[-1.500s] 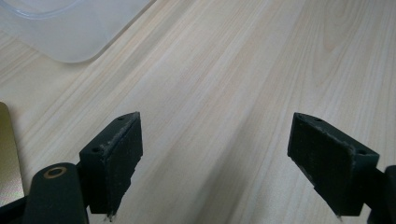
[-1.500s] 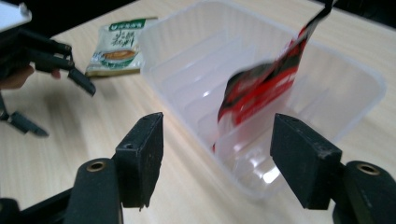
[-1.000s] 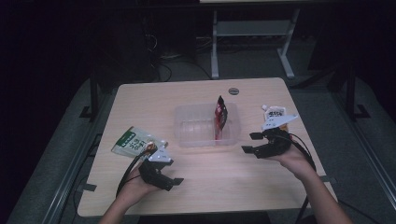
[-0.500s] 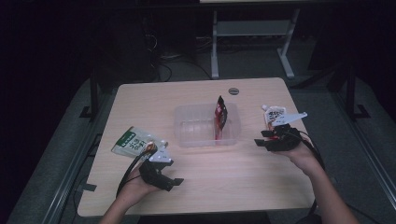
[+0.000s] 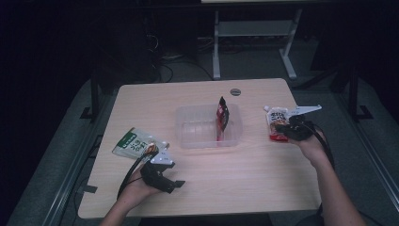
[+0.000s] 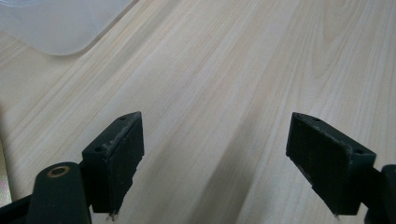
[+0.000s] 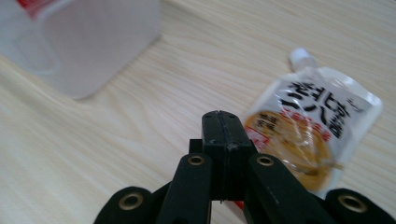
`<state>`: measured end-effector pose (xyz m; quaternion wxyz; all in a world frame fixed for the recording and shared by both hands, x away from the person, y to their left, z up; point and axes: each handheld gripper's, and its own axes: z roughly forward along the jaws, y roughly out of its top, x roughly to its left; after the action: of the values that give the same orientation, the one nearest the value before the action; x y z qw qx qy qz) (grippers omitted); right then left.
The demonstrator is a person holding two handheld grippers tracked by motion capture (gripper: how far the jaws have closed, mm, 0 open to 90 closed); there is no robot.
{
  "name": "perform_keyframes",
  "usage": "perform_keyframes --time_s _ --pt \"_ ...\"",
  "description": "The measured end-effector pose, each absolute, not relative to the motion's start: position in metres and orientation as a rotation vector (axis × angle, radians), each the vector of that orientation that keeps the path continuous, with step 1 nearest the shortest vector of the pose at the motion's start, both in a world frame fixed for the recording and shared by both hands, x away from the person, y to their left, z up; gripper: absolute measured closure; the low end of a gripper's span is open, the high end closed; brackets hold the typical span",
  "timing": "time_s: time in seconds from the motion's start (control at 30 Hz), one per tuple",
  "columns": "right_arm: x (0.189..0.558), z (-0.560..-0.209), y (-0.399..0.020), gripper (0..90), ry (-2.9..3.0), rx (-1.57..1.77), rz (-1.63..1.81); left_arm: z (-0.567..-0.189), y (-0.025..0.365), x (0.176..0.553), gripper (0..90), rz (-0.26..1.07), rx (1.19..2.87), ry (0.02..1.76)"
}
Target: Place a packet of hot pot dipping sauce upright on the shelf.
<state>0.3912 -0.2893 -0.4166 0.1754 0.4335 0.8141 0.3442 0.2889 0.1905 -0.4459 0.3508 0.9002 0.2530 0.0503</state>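
Our right gripper [image 7: 223,135], jaws pressed together on nothing, hovers at the spouted pouch's [image 7: 308,126] lower end; its long axis runs ahead-right.

Lab or test room, dim, not a home. Plain wooden table [image 5: 226,188] with a cable port [image 5: 235,91], lit from above, dark all round. Grey carpet floor [image 5: 70,141], loose cables [image 5: 179,66] behind, white metal desk frame [image 5: 249,33] at the back. Tape marks [image 5: 89,189] on the floor by the table.
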Motion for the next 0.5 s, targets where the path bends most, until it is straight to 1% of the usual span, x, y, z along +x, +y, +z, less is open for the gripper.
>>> perform_keyframes --time_s 0.23,0.5 --pt "0.406 -0.432 -0.304 89.8 2.281 1.306 0.907 -0.447 0.189 0.288 18.7 0.12 2.33 0.66" --pt "0.421 -0.453 -0.309 89.8 2.294 1.35 0.83 -0.448 0.19 0.289 18.7 0.12 2.323 0.673"
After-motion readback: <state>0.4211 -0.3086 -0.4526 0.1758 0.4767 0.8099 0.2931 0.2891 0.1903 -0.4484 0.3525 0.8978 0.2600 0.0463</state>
